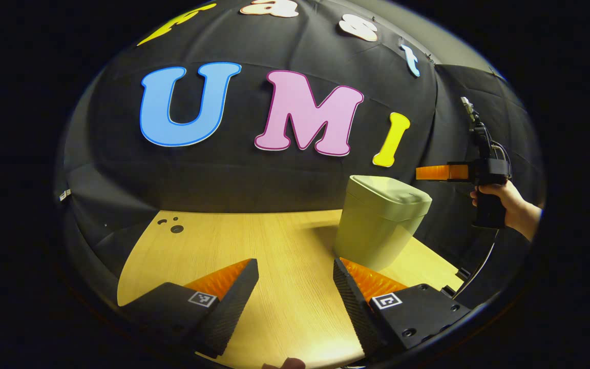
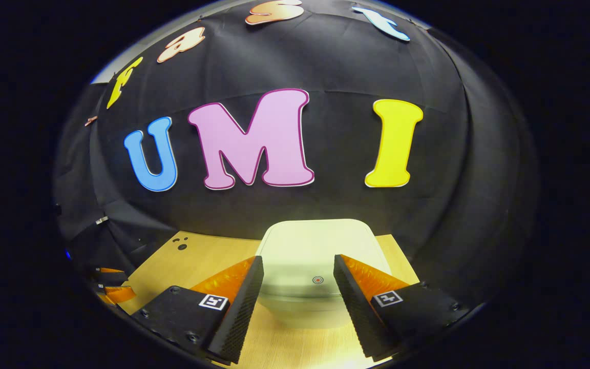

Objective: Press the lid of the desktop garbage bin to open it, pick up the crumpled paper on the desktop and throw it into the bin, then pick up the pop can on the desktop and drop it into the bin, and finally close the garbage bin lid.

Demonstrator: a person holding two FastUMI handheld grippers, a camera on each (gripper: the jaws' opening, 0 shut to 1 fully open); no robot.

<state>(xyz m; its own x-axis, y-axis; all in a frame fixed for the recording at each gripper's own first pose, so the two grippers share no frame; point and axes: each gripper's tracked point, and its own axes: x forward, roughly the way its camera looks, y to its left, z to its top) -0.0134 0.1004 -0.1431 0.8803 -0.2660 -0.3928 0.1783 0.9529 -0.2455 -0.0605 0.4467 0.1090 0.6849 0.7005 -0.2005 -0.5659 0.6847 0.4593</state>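
In the left gripper view I see my left gripper (image 1: 295,279) with its jaws spread wide over bare table (image 1: 274,246); nothing sits between the fingers. The bin (image 1: 379,225) stands at 2 o'clock from that gripper, just beyond the right finger, upright; its lid (image 1: 391,189) lies flat and closed. The right gripper (image 1: 430,172) shows at 3 o'clock of this view, held level in a hand (image 1: 505,202) above and to the right of the bin, clear of the lid; from here I cannot tell how far it is open. A few dark spots (image 1: 174,227) mark the table at 10 o'clock of the left gripper, well apart from the bin.

In the right gripper view I see my right gripper (image 2: 298,279) parted wide, holding nothing; the bin (image 2: 320,307) lies dead ahead at 12 o'clock, framed between both fingers; its lid (image 2: 315,246) is shut, with a small round mark (image 2: 318,280) near the front edge; I cannot tell whether the fingers touch the lid. The left gripper (image 2: 113,287) shows at 9 o'clock, low at the table edge.
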